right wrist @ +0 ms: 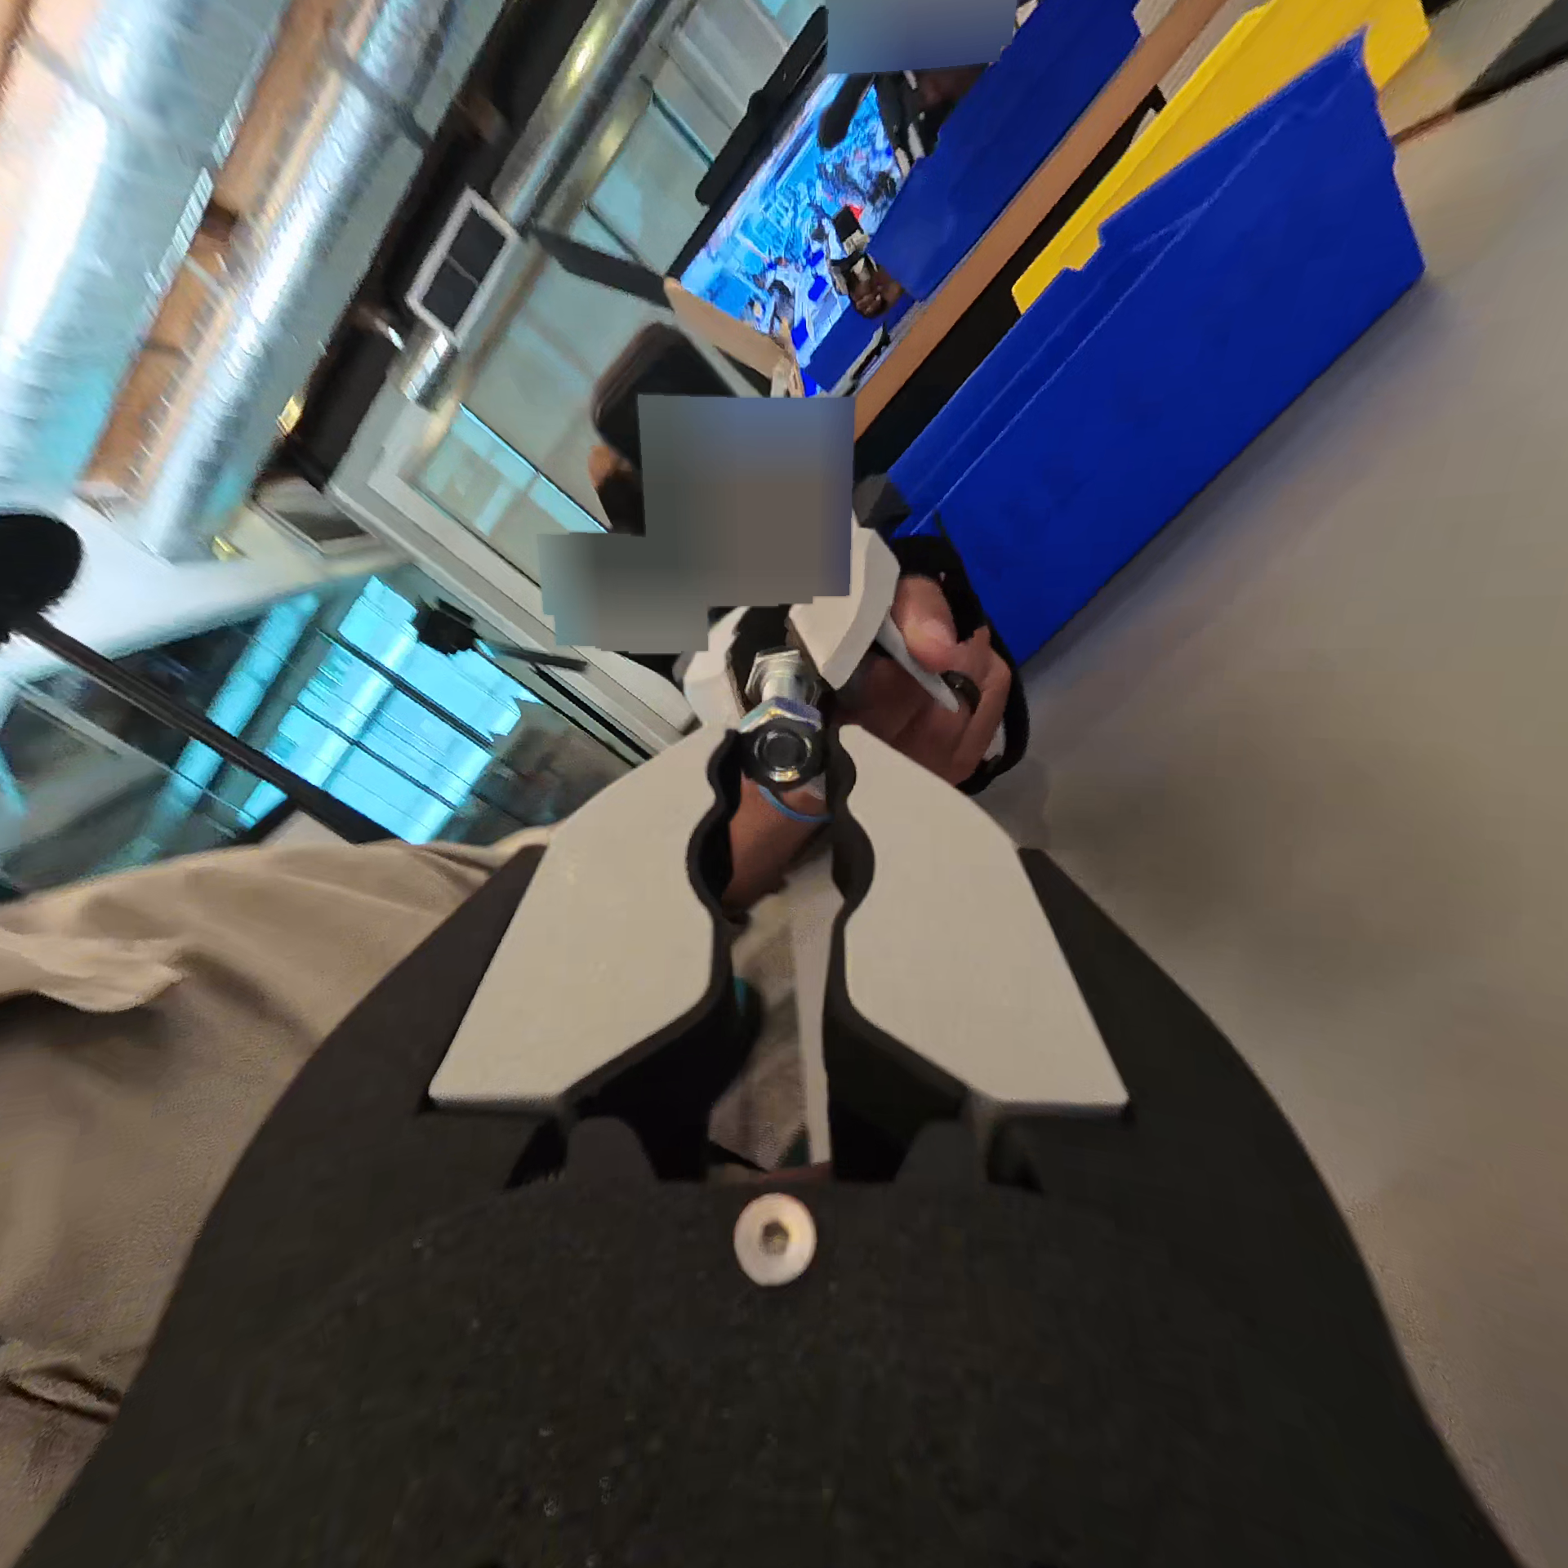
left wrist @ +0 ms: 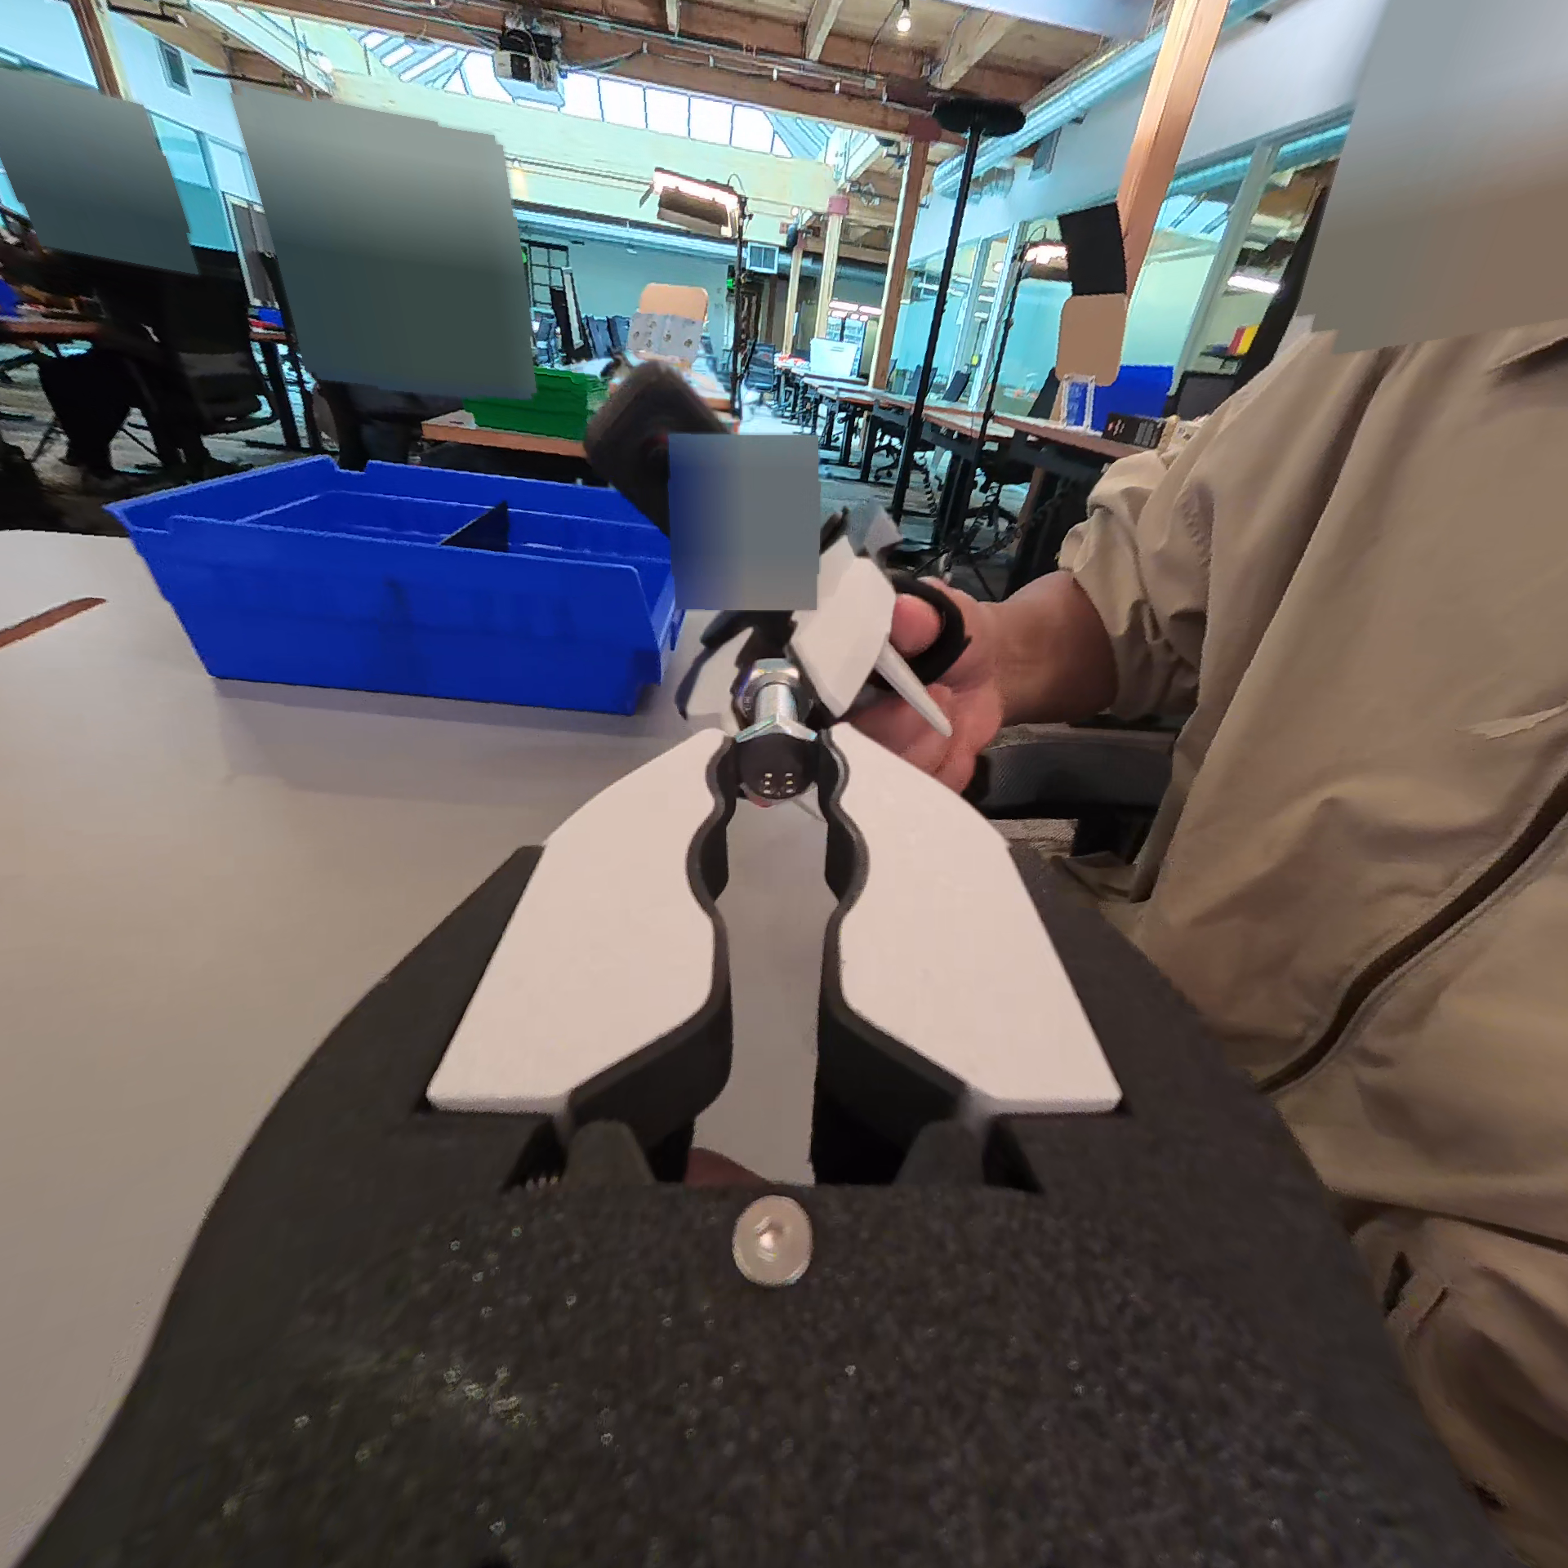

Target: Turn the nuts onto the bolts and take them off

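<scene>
A silver bolt point(left wrist: 770, 776) is held in the air between my two grippers, which face each other. In the left wrist view, my left gripper point(left wrist: 774, 764) is shut on the bolt's hex head. The threaded shaft point(left wrist: 776, 702) runs away to my right gripper point(left wrist: 840, 628). In the right wrist view, my right gripper point(right wrist: 779, 755) is shut on a silver nut point(right wrist: 776, 751) at the shaft's end. The bolt's head point(right wrist: 774, 663) sits beyond it in the left gripper's white fingers point(right wrist: 848, 611). The right wrist view is rolled sideways.
A blue bin point(left wrist: 407, 585) stands on the grey table point(left wrist: 254, 848) behind the grippers; it also shows in the right wrist view point(right wrist: 1145, 382), with a yellow bin point(right wrist: 1188, 153) behind it. A person's hand point(left wrist: 959, 679) and beige sleeve point(left wrist: 1315, 679) are at the right. The tips of both grippers are at nearly the same place.
</scene>
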The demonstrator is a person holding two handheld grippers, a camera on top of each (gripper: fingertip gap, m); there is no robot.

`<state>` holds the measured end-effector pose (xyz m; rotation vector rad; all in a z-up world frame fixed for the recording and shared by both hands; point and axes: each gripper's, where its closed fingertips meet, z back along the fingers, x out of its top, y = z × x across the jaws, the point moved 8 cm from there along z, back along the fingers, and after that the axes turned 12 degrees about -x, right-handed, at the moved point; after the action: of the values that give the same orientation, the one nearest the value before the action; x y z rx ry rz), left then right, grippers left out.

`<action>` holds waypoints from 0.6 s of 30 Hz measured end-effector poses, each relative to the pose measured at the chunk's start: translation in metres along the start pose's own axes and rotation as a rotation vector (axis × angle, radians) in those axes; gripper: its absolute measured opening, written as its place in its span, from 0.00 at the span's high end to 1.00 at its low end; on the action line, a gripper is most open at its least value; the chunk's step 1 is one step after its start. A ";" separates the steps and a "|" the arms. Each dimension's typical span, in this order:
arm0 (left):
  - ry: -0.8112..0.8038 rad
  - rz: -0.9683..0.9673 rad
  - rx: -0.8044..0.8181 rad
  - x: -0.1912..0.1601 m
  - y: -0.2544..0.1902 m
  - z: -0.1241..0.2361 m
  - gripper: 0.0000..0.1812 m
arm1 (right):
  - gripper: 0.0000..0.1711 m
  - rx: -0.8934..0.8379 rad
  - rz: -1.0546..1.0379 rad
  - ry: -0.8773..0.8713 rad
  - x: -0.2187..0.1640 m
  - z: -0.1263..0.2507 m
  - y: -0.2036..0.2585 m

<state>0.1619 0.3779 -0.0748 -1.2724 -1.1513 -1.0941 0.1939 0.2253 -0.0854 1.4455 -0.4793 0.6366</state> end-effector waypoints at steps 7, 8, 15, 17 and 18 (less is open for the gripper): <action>-0.105 0.129 -0.104 -0.002 0.004 0.001 0.90 | 0.89 -0.100 0.550 0.033 0.008 0.001 0.012; -0.112 0.143 -0.117 -0.002 0.004 0.002 0.90 | 0.89 -0.111 0.623 0.041 0.009 0.001 0.014; -0.160 0.214 -0.204 -0.003 0.004 0.002 0.90 | 0.89 -0.189 1.199 0.038 0.009 0.001 0.028; -0.179 0.235 -0.225 -0.003 0.004 0.002 0.90 | 0.89 -0.214 1.337 0.029 0.009 0.001 0.032; -0.186 0.249 -0.237 -0.003 0.005 0.003 0.90 | 0.89 -0.232 1.413 0.021 0.009 0.001 0.034</action>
<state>0.1662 0.3804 -0.0780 -1.6834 -0.9853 -0.9612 0.1784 0.2259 -0.0543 0.6893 -1.5217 1.6118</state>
